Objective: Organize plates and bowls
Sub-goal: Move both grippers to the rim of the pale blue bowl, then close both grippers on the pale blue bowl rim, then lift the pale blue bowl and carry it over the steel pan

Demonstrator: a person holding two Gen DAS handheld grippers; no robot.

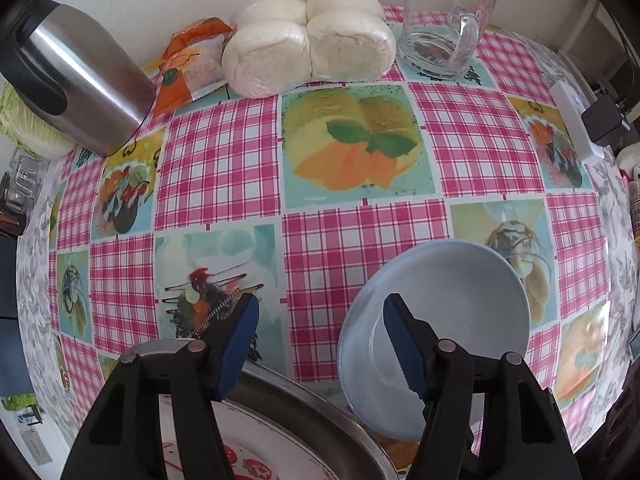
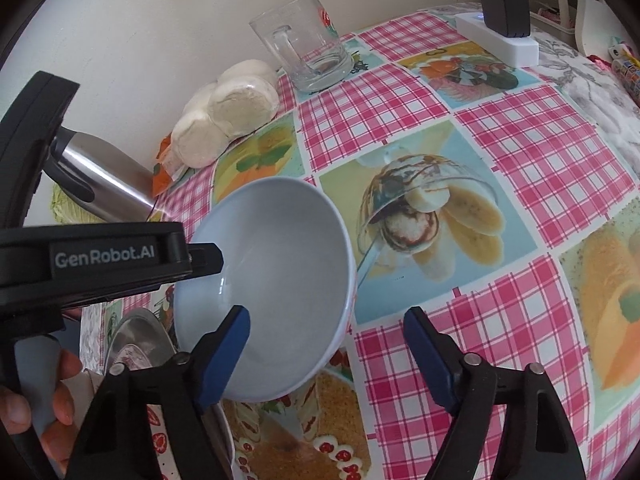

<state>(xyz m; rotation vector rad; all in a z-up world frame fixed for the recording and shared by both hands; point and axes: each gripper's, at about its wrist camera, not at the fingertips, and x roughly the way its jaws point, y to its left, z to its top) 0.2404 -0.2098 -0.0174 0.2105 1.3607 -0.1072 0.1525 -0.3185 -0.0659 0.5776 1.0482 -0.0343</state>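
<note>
A pale blue bowl (image 1: 460, 312) (image 2: 280, 264) sits on the checked tablecloth. Its near edge overlaps the rim of a metal plate (image 1: 304, 404) (image 2: 136, 332) with a strawberry pattern. My left gripper (image 1: 320, 344) is open and straddles the bowl's left rim, one blue pad inside the bowl and the other outside, with a gap to the wall. In the right wrist view a fingertip (image 2: 206, 258) of the left gripper lies at that rim. My right gripper (image 2: 326, 356) is open astride the bowl's right rim, its left pad over the inside. A hand (image 2: 60, 392) holds the left tool.
At the back by the wall stand a glass mug (image 1: 444, 28) (image 2: 308, 52), wrapped white buns (image 1: 308, 40) (image 2: 228, 116), an orange packet (image 1: 188, 64) and a steel jug (image 1: 80, 76) (image 2: 100, 176). A white power strip (image 2: 500, 40) with a black adapter lies at the far right.
</note>
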